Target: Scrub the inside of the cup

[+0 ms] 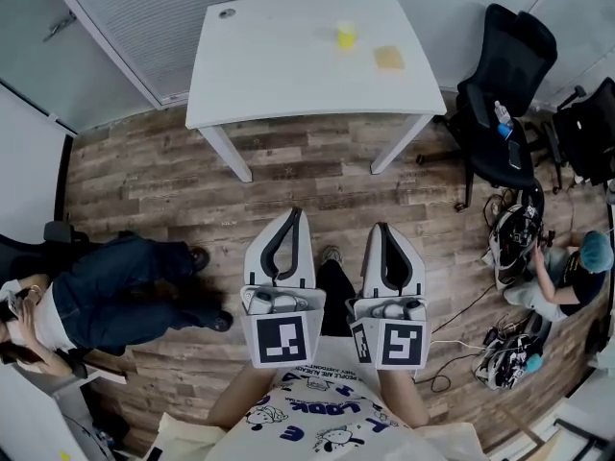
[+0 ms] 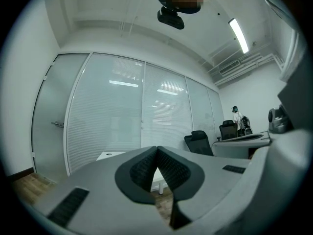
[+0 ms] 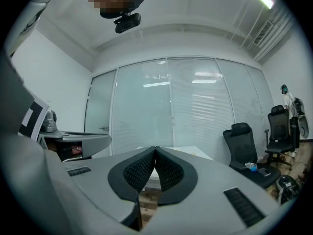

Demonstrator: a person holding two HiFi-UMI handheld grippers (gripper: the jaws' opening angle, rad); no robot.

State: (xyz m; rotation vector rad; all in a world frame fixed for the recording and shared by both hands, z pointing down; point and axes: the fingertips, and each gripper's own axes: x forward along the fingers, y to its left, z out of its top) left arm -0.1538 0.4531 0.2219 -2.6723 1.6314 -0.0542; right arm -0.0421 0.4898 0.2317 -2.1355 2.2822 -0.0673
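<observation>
— Checking gripper state: what is seen at the left gripper point(image 1: 294, 213)?
— Jaws are shut right up, pads tip to tip, nothing caught btwn them. Confirmed in left gripper view. It is held out in front of the torso, over the wood floor point(image 1: 144, 190), pointed fwd toward the table point(image 1: 288, 75).
— Right gripper point(image 1: 382, 227)?
— Same: closed flat, empty. It is held just beside the left one, roughly parallel, not touching.
— Cup point(image 1: 346, 36) loc?
— Yellow, stood upright on the white table, far side, right of centre. Well apart from both grippers. Its inside can't be made out at this res.
— Anything next to it?
— A flat yellowish pad point(image 1: 389, 58) is laid near the cup, to its right, apart from it. Sponge or cloth can't be told.
— Surroundings?
— A black office chair point(image 1: 504, 84) is parked right of the table. A seated person point(image 1: 125, 291) is seen at the left edge, a crouched person point(image 1: 562, 272) at the right by a cable tangle point(image 1: 509, 349). A glass partition point(image 3: 195, 111) w/ blinds is seen behind the table in both gripper views.
</observation>
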